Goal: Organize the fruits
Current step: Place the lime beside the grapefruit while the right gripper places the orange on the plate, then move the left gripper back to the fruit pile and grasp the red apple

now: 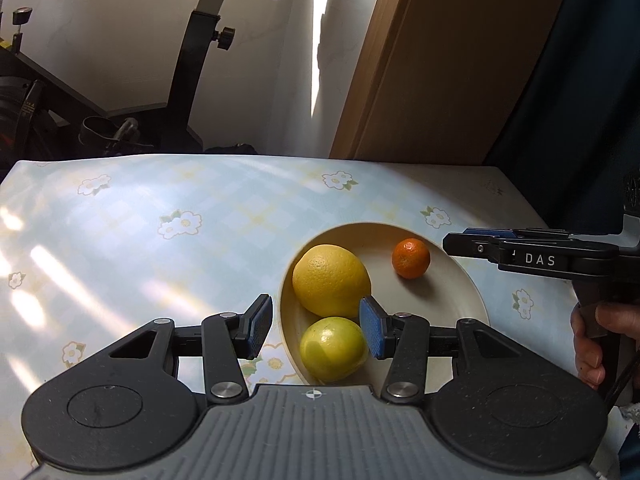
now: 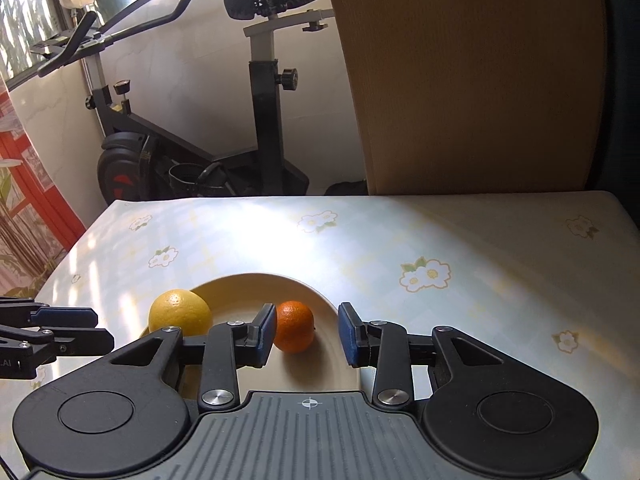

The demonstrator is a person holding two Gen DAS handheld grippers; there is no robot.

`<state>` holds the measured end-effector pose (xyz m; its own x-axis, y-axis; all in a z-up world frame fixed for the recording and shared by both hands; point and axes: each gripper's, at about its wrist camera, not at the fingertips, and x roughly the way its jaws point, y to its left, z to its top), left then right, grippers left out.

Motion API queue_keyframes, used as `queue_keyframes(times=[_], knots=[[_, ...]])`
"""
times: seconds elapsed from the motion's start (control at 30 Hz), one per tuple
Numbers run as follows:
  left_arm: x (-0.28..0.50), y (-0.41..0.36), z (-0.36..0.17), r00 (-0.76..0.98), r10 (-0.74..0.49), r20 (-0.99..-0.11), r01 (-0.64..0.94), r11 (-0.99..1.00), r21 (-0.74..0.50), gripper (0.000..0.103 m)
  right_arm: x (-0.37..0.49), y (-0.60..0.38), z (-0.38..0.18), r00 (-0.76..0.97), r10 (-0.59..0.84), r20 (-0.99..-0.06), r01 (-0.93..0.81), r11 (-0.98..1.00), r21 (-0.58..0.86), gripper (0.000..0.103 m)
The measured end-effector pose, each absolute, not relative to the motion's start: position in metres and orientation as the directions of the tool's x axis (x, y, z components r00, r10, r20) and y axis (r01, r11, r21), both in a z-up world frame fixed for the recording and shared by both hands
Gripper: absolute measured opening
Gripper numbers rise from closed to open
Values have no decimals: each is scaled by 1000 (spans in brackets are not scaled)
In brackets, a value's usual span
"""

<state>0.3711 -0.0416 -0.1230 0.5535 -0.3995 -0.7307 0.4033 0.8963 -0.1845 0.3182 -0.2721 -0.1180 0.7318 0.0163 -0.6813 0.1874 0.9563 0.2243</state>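
A cream bowl [image 1: 440,312] [image 2: 248,292] on the floral tablecloth holds three fruits. A large yellow citrus [image 1: 330,280] [image 2: 180,314] lies at its left. A yellow-green fruit [image 1: 334,348] rests at the near rim. A small orange tangerine [image 1: 411,259] [image 2: 295,332] sits at the right. My left gripper [image 1: 316,326] hangs open over the yellow-green fruit; the right pad is close to it and the left pad stands apart. My right gripper [image 2: 307,334] is open around the tangerine, with a gap on its right side. Each gripper also shows side-on in the other view, right gripper [image 1: 460,244] and left gripper [image 2: 92,324].
The table [image 1: 160,208] ends at its far edge in front of an exercise bike [image 2: 264,120] and a wooden panel [image 2: 472,80]. A hand [image 1: 592,340] grips the right gripper's handle at the right. A dark curtain hangs at the far right.
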Motion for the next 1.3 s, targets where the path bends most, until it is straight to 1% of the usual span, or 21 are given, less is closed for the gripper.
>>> queue_keyframes(times=[0.37,0.83,1.03,1.17,1.3], knots=[[332,-10,-103,594,-353,-723,397,910,-118,51,260,-249,-107,750,-6,-662,205,953,224,32],[285,12,-101,609,-320,-726,385,919,-81,51,217,-207,-106,754,24,-656,176,955,237,33],[279,15,-110,567,-331,-754,394,913,-104,51,214,-192,-113,731,38,-681,161,961,226,33],[279,15,-122,511,-371,-775,400,901,-167,51,215,-174,-118,702,63,-709,104,976,190,33],[278,14,-126,495,-378,-782,395,900,-185,51,214,-158,-120,687,92,-720,46,984,170,33]])
